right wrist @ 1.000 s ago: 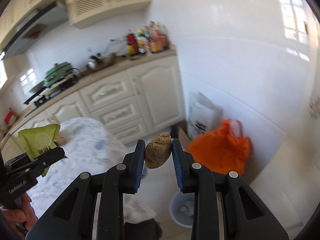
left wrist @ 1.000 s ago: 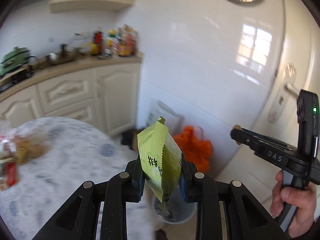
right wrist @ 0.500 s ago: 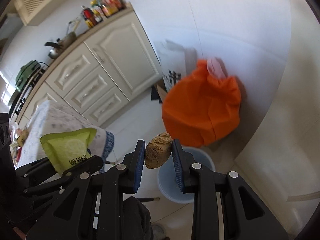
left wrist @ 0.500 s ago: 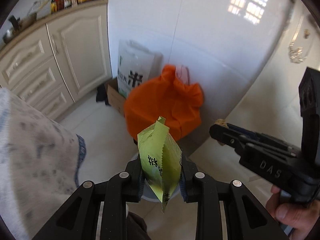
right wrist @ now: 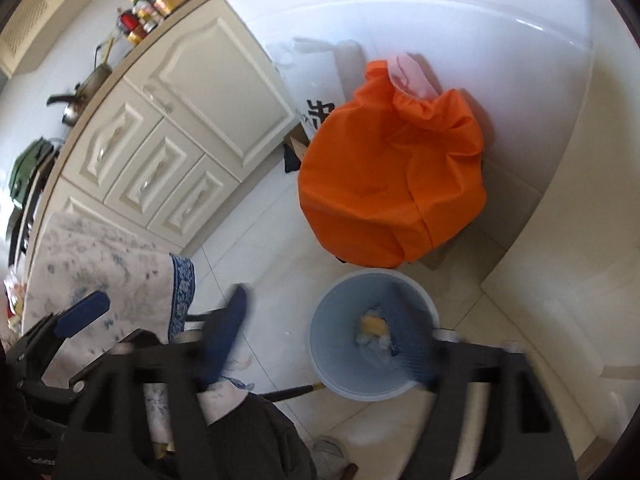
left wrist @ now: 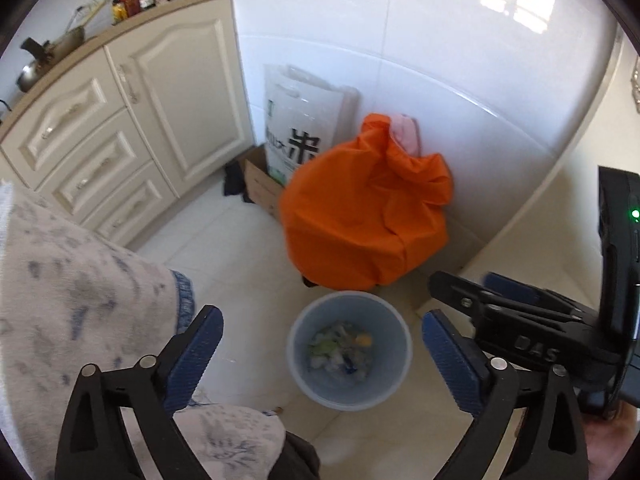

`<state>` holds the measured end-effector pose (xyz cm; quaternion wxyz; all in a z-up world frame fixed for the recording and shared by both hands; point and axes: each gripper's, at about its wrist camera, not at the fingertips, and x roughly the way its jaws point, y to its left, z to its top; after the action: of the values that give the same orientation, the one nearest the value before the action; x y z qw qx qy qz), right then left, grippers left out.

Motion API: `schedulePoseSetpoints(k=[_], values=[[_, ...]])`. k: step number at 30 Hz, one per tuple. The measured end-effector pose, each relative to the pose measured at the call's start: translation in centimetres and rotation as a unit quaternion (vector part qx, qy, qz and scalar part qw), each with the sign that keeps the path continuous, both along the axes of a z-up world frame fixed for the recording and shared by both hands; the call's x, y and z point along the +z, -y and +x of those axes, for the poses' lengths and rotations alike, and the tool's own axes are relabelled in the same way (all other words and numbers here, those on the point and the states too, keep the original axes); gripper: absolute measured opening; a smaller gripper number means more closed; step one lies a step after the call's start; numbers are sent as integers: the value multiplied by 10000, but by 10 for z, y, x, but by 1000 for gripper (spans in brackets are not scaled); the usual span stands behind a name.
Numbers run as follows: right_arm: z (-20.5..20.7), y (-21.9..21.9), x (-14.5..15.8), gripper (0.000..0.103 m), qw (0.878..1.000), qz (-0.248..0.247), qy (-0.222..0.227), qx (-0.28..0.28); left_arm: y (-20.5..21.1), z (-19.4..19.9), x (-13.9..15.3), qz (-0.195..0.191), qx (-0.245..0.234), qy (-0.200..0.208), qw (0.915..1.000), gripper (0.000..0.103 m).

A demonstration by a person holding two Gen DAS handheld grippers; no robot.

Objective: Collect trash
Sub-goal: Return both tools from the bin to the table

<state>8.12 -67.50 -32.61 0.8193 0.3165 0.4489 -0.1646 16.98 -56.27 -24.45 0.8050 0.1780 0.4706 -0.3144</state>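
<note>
Gone from our grippers are the green packet and the brown lump they pinched a second ago: both pairs of jaws have just been opening, and nothing sits between them. We see the left gripper [left wrist: 322,344] spread wide, its blue pads [left wrist: 196,354] well apart and bare, framing the pale blue bin [left wrist: 392,384] that stands on the tiled floor below. Inside that bin lies a heap of trash [left wrist: 340,350] (white scraps, something green, a yellow bit), and we cannot pick out the dropped packet for certain among it.

From the other camera, the right gripper [right wrist: 328,336] is blurred but plainly parted too, empty, with the same bin [right wrist: 332,376] showing between its fingers and a yellow piece [right wrist: 374,326] in the bottom. The left gripper [right wrist: 80,314] appears at that view's lower left edge; the right gripper [left wrist: 480,300] juts in from the right in the left camera's view, beside and just above the bin's rim.

An orange bag [left wrist: 364,216] slumps against the wall just behind the bin, and a patterned tablecloth [left wrist: 80,280] hangs at our left.
</note>
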Motion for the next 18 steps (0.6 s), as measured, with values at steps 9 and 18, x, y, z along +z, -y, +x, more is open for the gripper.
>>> schedulePoseSetpoints(k=[9, 18], values=[[-17, 1, 27, 103, 9991, 26, 240, -345, -22, -26, 24, -299, 132, 181, 9993, 102], [-24, -35, 112, 103, 9949, -307, 932, -222, -103, -61, 105, -1017, 276, 573, 9928, 102]])
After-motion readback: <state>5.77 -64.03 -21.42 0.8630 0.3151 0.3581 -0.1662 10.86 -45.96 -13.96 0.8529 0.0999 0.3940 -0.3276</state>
